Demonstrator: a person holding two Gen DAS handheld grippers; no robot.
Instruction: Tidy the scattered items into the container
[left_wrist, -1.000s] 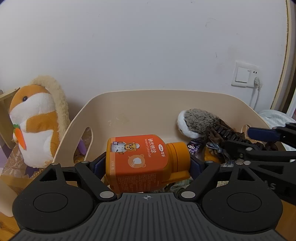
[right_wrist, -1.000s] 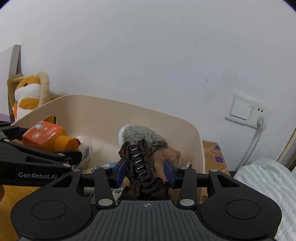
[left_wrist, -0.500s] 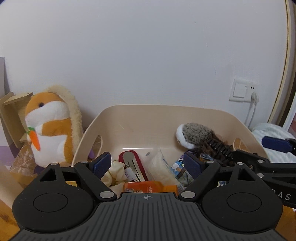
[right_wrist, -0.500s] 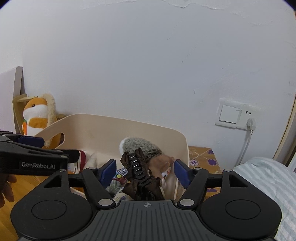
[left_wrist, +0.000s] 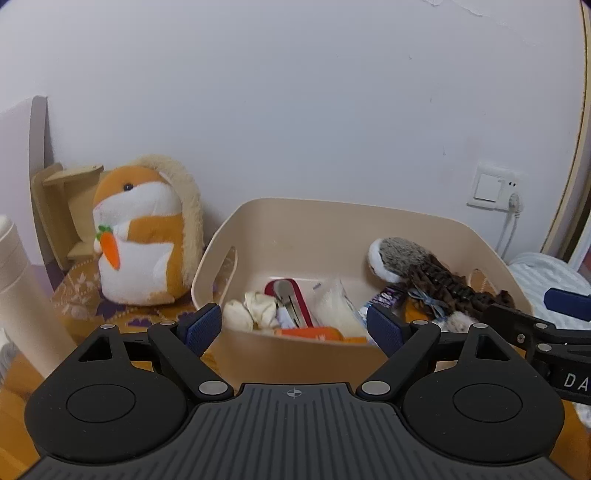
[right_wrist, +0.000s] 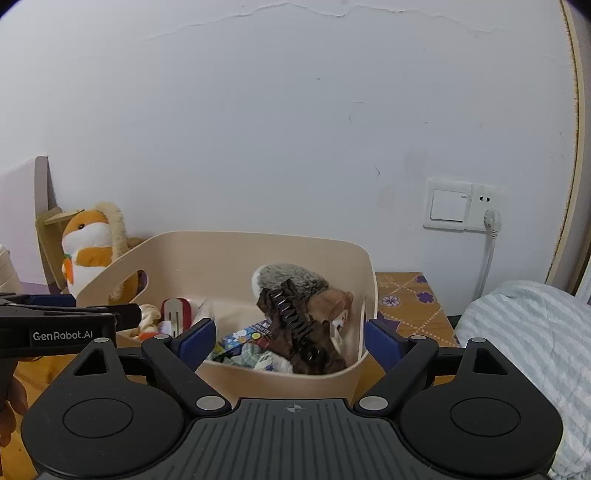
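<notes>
Container: a beige plastic tub (left_wrist: 354, 218) with a cut-out handle stands on the worktop (right_wrist: 406, 295) against a white wall.
Contents, right end: a brown hair claw clip (right_wrist: 295, 325) lies across a grey-and-brown plush hedgehog (right_wrist: 295, 277), leaning toward the tub's near wall.
Contents, middle: printed snack packets (right_wrist: 243, 338) sit under the clip; a white sachet (left_wrist: 336, 306) and a red case (left_wrist: 291, 299) lie on the tub floor.
Contents, left end: a cream cloth bundle (left_wrist: 251, 310) rests beside the red case; an orange bottle (left_wrist: 314, 332) shows just behind the near wall.
Left hand-held gripper (left_wrist: 295, 325): jaws spread wide with nothing between them, held in front of the tub's near wall.
Right hand-held gripper (right_wrist: 288, 336): jaws likewise spread wide and holding nothing, framing the tub's right end.
Beside the tub: an orange-and-white plush hamster (left_wrist: 144, 229) holding a carrot sits upright to the left, in front of a small wooden stand (left_wrist: 62, 192).
Far left: a pale cylinder (left_wrist: 14, 288) at the frame edge.
Wall: a switch and socket (right_wrist: 461, 205) with a white plug in it.
Right: striped bedding (right_wrist: 517, 332).
</notes>
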